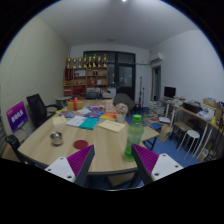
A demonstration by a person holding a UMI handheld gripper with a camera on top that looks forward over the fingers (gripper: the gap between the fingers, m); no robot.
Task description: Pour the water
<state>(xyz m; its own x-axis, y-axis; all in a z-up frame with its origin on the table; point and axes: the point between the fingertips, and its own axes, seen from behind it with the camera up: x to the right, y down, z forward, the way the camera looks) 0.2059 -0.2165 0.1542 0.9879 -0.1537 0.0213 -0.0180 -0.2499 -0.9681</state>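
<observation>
From where I'm sitting, the claw (pixel 109 163) is spread wide with nothing in it, both purple pads (pixel 82 160) showing at the near end and plain air between them. Just past the fingers is the near edge of a big wooden worktop (pixel 60 140). The thing I care about, a green bottle (pixel 135 135), stands upright on the worktop a bit ahead of the claw and off to the right, closer to the right finger but not touching it. Near the left finger there's a small dark red round thing (pixel 80 144) lying flat on the worktop, can't tell what it is. Further left sits a small metal bowl (pixel 57 139). Mid-worktop is a scatter of coloured sheets, a teal one (pixel 89 123) and a yellowish one (pixel 112 126) among them, with more clutter beyond that I can't make out. Dark office chairs (pixel 40 106) line the left side, and a white stool (pixel 191 136) sits off to the right by a desk with a monitor (pixel 170 92). At the far wall there's a shelf (pixel 87 78) with a row of gold-looking things on top.
</observation>
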